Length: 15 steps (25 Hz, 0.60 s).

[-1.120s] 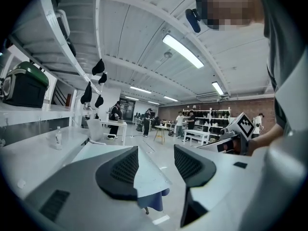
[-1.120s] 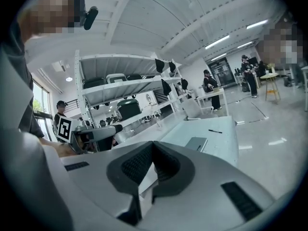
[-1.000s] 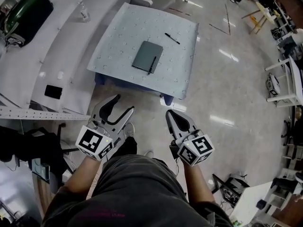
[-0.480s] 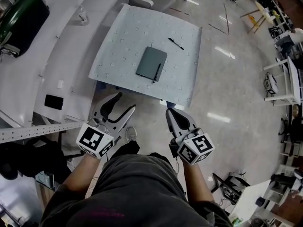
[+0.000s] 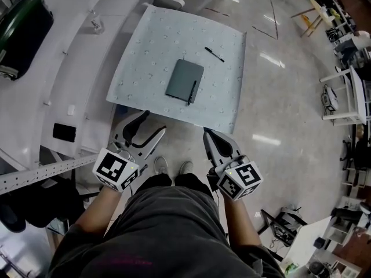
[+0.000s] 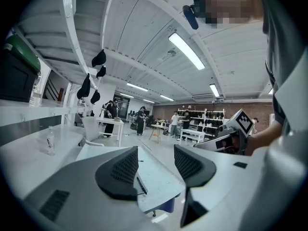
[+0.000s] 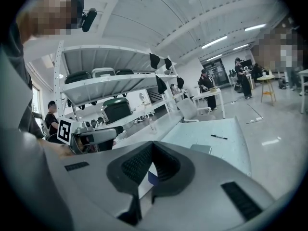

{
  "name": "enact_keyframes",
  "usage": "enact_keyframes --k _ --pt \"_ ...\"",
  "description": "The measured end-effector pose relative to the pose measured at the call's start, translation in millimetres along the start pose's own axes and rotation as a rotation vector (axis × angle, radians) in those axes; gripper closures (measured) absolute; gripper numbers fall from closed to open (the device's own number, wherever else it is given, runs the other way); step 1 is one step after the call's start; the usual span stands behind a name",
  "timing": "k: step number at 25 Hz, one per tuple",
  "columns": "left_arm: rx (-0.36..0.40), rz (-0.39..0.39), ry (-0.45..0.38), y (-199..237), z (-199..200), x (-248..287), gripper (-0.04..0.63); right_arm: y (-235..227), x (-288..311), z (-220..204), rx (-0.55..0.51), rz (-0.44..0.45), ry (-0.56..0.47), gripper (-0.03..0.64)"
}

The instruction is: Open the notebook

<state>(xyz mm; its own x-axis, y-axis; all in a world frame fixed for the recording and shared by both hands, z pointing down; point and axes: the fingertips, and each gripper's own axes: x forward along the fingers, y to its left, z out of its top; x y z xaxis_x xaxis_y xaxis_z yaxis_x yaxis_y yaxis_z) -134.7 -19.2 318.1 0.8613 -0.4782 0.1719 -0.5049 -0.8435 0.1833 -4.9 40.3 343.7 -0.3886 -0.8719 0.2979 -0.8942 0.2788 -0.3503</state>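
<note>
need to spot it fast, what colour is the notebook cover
The notebook is plain dark grey-green; the head view shows it best.

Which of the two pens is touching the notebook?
The pen at the right edge of the notebook; the other pen lies alone on the table, farther away.

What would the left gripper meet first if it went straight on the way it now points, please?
Probably the near edge of the table; the left gripper points at it, jaws apart and empty. If it clears the edge, the notebook comes next. Depth is unclear.
</note>
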Motion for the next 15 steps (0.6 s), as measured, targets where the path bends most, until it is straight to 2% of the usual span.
enact_keyframes --k 8,15 --pt "0.024 -0.027 0.052 2.5 -11.9 30.5 0.365 -24.4 8.7 6.9 0.012 -0.017 0.000 0.614" --pt "0.022 -0.021 0.080 11.9 -17.0 70.6 0.365 -61.0 25.5 11.4 0.037 -0.007 0.012 0.614"
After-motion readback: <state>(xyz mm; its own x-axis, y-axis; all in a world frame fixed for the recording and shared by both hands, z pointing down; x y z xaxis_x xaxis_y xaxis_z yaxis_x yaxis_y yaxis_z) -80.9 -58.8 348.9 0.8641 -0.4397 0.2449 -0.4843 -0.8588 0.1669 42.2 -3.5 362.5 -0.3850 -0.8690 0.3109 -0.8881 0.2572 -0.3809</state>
